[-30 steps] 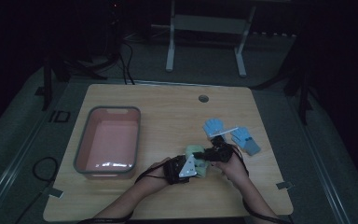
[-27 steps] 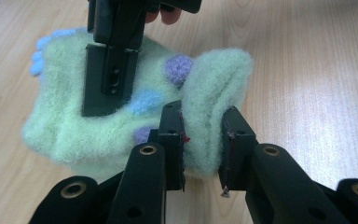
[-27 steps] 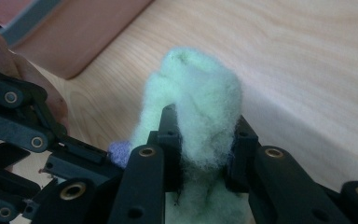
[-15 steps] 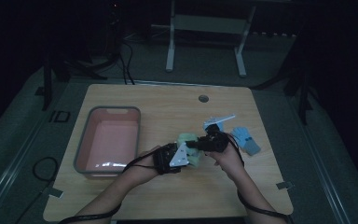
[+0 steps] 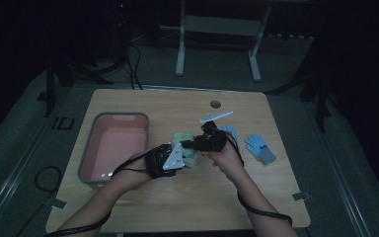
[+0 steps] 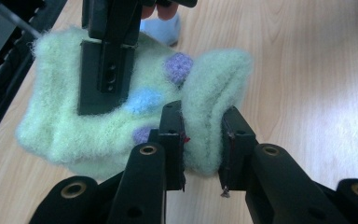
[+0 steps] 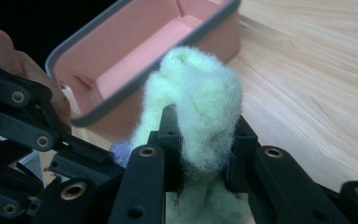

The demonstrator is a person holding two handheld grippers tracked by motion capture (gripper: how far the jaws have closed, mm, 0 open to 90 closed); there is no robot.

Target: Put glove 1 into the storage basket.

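Together, both grippers are gripping one fuzzy pale-green sock above the table, just right of the pink bin; the left gripper is clenching a thick fold at one end of the sock, its pads sinking into the fluff; the right gripper is pinching a bunched-up ridge of the same sock, which is bulging up between its jaws. Seen from the left gripper view, the sock is showing purple and blue dots and is hanging clear of the wood, with one jaw of the right gripper lying across its upper part; in the high view the sock is sitting between the two hands near the table's middle. A pair of blue gloves is lying on the wood to the right of the right hand, apart from it; the bin is standing open just beside the left hand, its rim close behind the sock in the right gripper view.
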